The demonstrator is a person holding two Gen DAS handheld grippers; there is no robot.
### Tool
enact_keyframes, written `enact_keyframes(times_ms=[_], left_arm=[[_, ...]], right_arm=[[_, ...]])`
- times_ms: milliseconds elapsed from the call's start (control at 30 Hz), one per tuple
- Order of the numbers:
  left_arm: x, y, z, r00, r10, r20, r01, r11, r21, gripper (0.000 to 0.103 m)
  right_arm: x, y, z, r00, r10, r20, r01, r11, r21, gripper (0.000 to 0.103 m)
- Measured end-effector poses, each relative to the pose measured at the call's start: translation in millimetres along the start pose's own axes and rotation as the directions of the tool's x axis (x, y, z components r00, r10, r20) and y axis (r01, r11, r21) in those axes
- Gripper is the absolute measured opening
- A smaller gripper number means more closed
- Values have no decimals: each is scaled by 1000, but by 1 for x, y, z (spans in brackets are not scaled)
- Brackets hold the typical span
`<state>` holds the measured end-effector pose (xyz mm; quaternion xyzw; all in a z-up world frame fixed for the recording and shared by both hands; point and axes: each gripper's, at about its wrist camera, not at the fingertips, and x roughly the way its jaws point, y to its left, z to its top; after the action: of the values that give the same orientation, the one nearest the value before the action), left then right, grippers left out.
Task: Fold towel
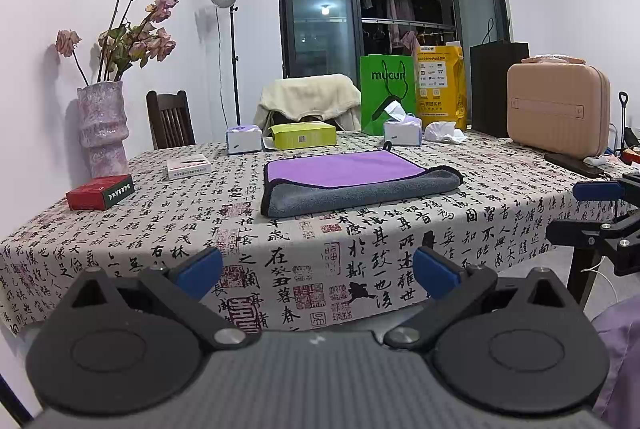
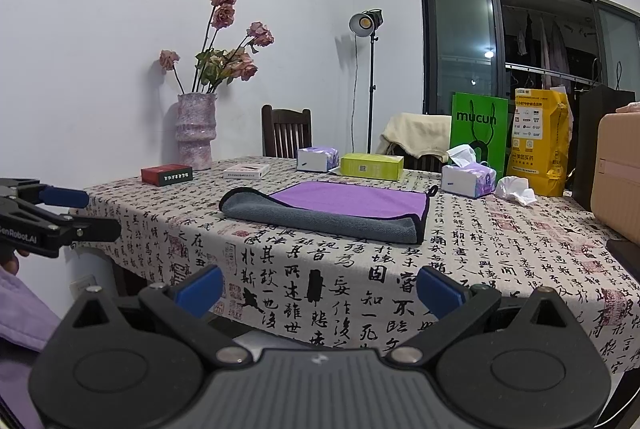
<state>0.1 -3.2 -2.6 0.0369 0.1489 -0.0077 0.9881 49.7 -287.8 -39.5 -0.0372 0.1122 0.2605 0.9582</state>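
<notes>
A towel, purple on one side and grey on the other with a black hem, lies on the table, its near part folded over so a grey band shows in front of the purple. It also shows in the right wrist view. My left gripper is open and empty, held off the table's near edge, well short of the towel. My right gripper is open and empty, also short of the towel. Each gripper shows in the other's view, the right one and the left one.
The table has a calligraphy-print cloth. A vase of dried roses, a red box, a white box, tissue packs, a green box, bags and a tan case stand round the towel. Chairs stand behind.
</notes>
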Motion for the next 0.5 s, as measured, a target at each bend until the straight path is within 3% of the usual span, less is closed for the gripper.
enact_keyframes(times_ms=[500], left_arm=[[10,-5,-1,1000,18,23,-19,999,45,103]], right_arm=[[4,-3,0,1000,-8,11,8,1000,12,103]])
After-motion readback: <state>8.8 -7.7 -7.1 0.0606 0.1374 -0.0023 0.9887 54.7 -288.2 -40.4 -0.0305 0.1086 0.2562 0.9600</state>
